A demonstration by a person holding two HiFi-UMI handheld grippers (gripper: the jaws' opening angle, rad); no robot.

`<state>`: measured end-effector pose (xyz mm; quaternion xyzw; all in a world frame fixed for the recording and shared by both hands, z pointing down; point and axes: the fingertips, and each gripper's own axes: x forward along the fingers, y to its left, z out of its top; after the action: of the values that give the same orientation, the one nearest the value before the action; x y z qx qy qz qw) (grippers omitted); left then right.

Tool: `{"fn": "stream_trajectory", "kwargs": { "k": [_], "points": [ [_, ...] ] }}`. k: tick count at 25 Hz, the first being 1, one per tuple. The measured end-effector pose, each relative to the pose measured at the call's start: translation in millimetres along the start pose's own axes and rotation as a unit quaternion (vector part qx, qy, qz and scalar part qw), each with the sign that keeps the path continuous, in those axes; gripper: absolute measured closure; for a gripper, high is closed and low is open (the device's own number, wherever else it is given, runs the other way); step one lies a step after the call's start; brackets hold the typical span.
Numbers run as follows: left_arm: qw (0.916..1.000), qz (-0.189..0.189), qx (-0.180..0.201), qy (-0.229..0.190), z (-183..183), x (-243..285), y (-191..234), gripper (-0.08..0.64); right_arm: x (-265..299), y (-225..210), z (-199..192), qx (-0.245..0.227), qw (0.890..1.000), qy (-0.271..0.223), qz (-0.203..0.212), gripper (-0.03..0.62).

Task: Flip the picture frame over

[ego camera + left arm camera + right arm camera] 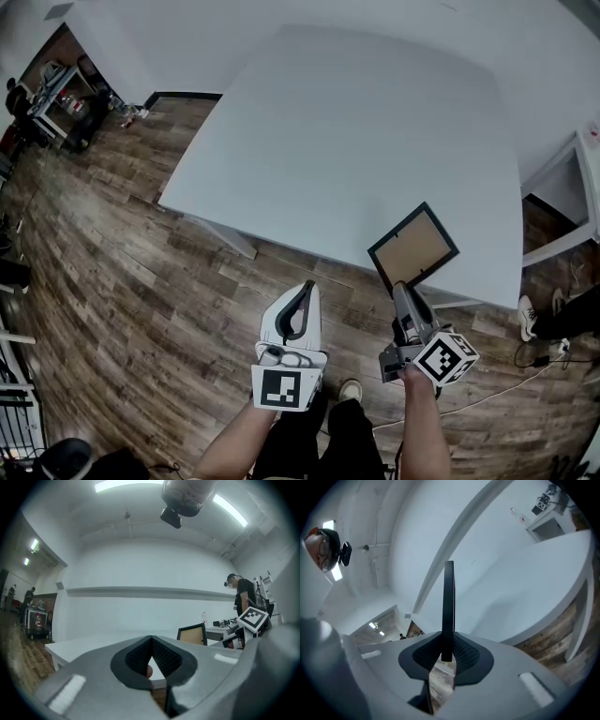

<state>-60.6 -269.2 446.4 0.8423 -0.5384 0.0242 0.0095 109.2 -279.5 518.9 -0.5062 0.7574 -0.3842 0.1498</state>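
Your right hand-held gripper (401, 286) clamps the picture frame (413, 247) by its edge just ahead, raised over the tabletop (356, 141), the flip seemingly half done, while your left hand-held gripper (305, 292) hangs closed and empty.

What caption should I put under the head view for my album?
Right gripper pinches the picture frame by its edge at the white table; left gripper shut, empty.

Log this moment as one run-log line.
right gripper: jaws shut on picture frame edge | picture frame: held up near table edge | left gripper: jaws shut, empty, off table
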Motion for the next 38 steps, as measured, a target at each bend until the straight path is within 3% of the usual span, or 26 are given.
{"fn": "stream_trajectory", "kwargs": {
  "k": [4, 7, 10, 13, 19, 26, 32, 35, 38],
  "points": [
    [1.0000, -0.002, 0.001, 0.001, -2.8, -3.5, -3.5, 0.560, -6.4, -3.2, 7.7, -0.048, 0.999, 0.008, -0.019, 0.497],
    [1.0000, -0.002, 0.000, -0.001, -3.1, -3.4, -5.9, 0.560, -9.6, -5.8, 11.3, -0.110, 0.993, 0.022, -0.045, 0.497],
    [1.0000, -0.003, 0.001, -0.001, -2.1, -4.9, -7.8, 0.560, -13.1, -6.6, 14.8, -0.186, 0.979, 0.040, -0.073, 0.497],
    [1.0000, -0.001, 0.000, -0.001, -2.5, -7.2, -6.7, 0.560, -14.4, -7.7, 17.2, -0.265, 0.957, 0.055, -0.108, 0.498],
    [1.0000, 0.005, 0.003, 0.002, -5.2, -7.5, -3.1, 0.560, -11.8, -12.8, 22.6, -0.402, 0.895, 0.079, -0.175, 0.498],
    [1.0000, 0.008, 0.001, 0.003, -5.5, -6.2, 0.7, 0.560, -8.2, -20.2, 22.2, -0.493, 0.834, 0.105, -0.223, 0.499],
    [0.9999, 0.008, 0.010, 0.009, -10.0, -7.4, 2.7, 0.560, -5.5, -31.0, 22.3, -0.590, 0.751, 0.131, -0.266, 0.499],
    [0.9999, 0.007, 0.007, 0.013, -14.3, -6.9, 1.1, 0.560, -4.1, -35.8, 22.7, -0.642, 0.698, 0.143, -0.282, 0.499],
    [0.9998, 0.006, 0.007, 0.018, -17.4, -7.5, -0.8, 0.560, -3.0, -39.1, 18.5, -0.682, 0.655, 0.159, -0.284, 0.499]
  ]
}}
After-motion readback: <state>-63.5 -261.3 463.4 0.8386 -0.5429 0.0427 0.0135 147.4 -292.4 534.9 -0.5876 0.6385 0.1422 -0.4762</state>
